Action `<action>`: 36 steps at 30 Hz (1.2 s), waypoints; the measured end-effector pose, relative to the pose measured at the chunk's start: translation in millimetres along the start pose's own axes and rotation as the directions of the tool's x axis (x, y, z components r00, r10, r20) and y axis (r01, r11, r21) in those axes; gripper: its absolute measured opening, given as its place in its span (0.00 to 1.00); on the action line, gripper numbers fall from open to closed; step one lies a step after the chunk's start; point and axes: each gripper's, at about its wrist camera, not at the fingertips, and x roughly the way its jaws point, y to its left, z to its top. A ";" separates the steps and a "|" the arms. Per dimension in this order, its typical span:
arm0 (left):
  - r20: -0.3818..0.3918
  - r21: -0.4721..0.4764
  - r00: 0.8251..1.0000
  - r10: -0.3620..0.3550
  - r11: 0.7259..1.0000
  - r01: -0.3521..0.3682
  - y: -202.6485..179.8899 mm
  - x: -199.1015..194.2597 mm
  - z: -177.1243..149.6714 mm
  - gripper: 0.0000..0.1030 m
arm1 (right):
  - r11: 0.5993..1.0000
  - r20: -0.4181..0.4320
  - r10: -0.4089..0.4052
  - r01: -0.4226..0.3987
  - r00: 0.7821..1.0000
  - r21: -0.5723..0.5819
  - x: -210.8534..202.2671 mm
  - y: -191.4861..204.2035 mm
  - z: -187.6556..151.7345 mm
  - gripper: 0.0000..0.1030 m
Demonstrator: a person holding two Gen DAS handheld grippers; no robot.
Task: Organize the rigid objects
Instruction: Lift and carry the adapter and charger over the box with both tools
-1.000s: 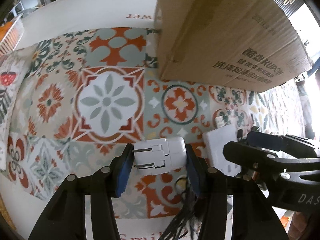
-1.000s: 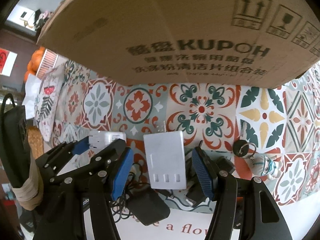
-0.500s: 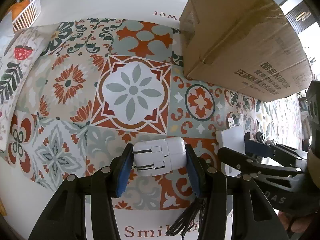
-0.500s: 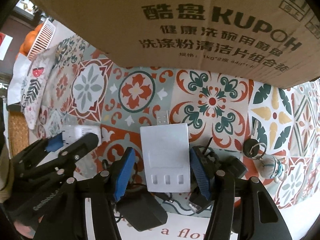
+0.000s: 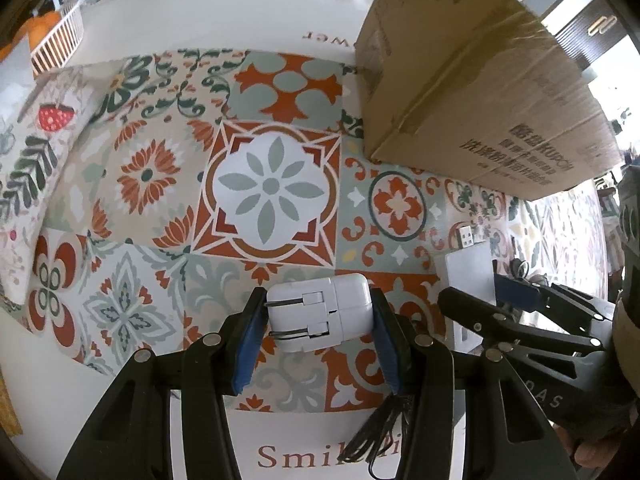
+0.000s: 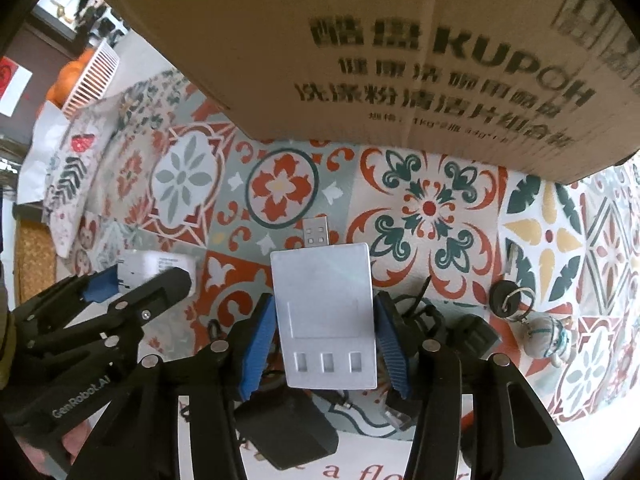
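Left wrist: left claw [image 5: 318, 322], bottom centre, clenched on a white charger [image 5: 320, 316] above the tiled counter [image 5: 268, 188]; cardboard box [image 5: 472, 92] upper right.
Right wrist: right claw [image 6: 326, 340] has just been closing, pads at both edges of a silver hub [image 6: 326, 312]; black adapters [image 6: 284, 428] and keys [image 6: 516, 300] beside it, basket [image 6: 90, 76] of oranges upper left.

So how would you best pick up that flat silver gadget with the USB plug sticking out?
Pinch the silver hub across its two long, straight edges, coming down from above. It lies flat with its USB plug pointing toward the cardboard box, so those parallel sides give the right gripper fingers flat faces.
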 end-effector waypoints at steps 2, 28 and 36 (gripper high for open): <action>0.024 0.018 1.000 0.008 1.000 -0.008 -3.7 -10.2 0.3 0.48 | 1.000 0.021 0.003 -0.003 1.000 0.009 -11.1 -6.0 -1.5 0.49; 0.266 0.200 0.959 -0.095 0.979 0.042 -102.8 -121.4 19.2 0.48 | 0.997 0.388 -0.056 0.029 0.920 0.074 -164.0 -34.6 -18.7 0.49; 0.309 0.237 0.941 -0.138 0.969 0.064 -122.7 -144.1 29.9 0.48 | 0.995 0.476 -0.091 0.059 0.874 0.083 -204.9 -41.9 -18.0 0.49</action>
